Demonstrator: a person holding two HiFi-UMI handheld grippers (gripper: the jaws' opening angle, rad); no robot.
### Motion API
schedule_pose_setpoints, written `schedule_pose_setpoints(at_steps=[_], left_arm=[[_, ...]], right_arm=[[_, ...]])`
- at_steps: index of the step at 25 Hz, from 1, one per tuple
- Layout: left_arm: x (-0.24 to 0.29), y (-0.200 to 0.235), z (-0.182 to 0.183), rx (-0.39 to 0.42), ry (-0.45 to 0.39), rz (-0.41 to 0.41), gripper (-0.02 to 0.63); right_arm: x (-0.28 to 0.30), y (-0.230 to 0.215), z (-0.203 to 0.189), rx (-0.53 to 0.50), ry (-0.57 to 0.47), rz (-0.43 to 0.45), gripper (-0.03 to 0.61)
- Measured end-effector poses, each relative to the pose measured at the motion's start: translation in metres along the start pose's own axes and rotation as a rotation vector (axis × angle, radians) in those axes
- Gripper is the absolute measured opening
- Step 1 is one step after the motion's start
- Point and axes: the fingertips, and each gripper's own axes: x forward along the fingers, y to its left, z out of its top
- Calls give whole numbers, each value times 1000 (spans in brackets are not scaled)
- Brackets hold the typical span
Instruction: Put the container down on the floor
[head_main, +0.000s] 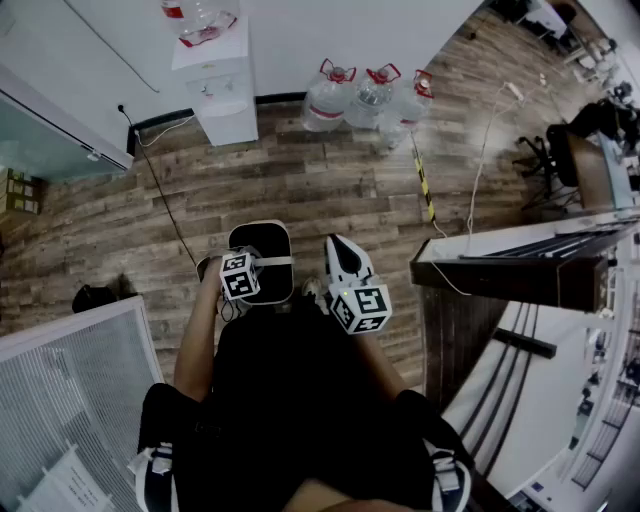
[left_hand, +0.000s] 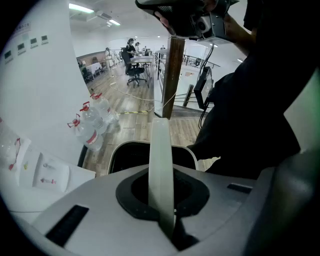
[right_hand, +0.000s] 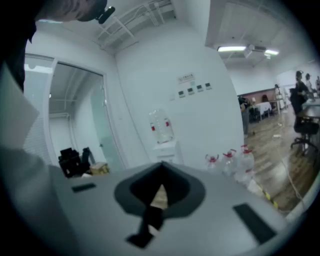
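Observation:
The container (head_main: 262, 262) is a black bin with a white rim and a white strap handle (head_main: 274, 261). It hangs above the wooden floor (head_main: 300, 180), close in front of the person's legs. My left gripper (head_main: 250, 268) is shut on that handle. In the left gripper view the handle (left_hand: 161, 165) runs as a white band between the jaws of the left gripper (left_hand: 164, 210), with the bin's dark opening (left_hand: 130, 152) just beyond. My right gripper (head_main: 338, 250) is beside the bin on its right, shut and holding nothing. The right gripper (right_hand: 160, 172) points at the far wall.
A white water dispenser (head_main: 222, 90) stands against the wall ahead, with three big water bottles (head_main: 370, 95) to its right. A dark desk (head_main: 520, 268) is at the right, and a white mesh panel (head_main: 70, 400) at the lower left. A black cable (head_main: 165, 205) crosses the floor.

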Motion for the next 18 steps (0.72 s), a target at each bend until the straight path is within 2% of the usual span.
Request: schedule_pose_setpoints(at_steps=[12, 18], left_arm=[[3, -6, 19, 5, -34, 11, 38], [9, -11, 18, -7, -13, 3, 38]], right_arm=[[-14, 0, -2, 26, -20, 23, 32], [-26, -7, -5, 25, -18, 27, 33]])
